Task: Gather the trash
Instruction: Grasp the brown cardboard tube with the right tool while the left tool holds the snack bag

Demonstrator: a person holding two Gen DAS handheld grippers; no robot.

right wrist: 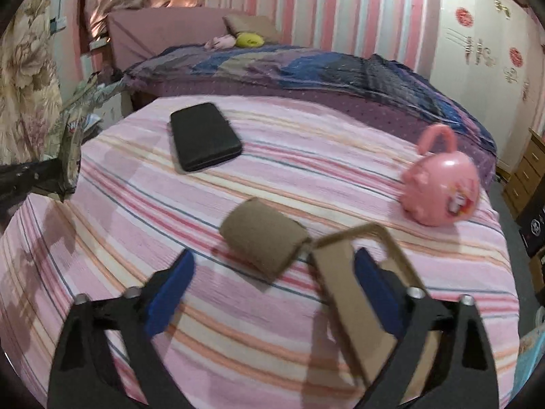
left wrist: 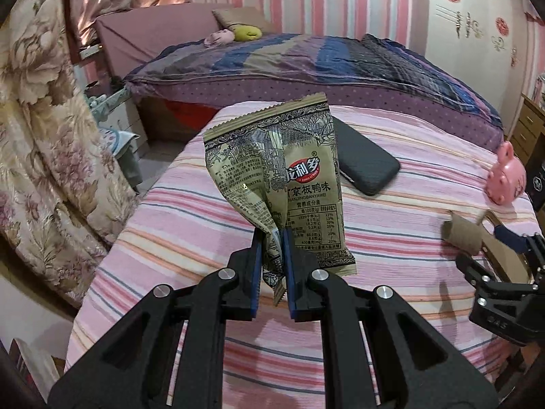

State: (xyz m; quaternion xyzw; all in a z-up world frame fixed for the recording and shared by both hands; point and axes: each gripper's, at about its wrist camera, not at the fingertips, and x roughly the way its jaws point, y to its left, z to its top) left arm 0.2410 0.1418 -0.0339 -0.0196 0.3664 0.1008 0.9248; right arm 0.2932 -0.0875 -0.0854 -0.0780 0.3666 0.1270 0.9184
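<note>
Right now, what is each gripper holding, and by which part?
The left gripper pinches the snack wrapper by its lower crumpled edge. The right gripper holds nothing; its jaws stand open near the cardboard tube.

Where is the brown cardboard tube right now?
The cardboard tube lies on the striped cloth, in the middle of the right wrist view just ahead of the open right gripper, between the black case and the pink toy.
</note>
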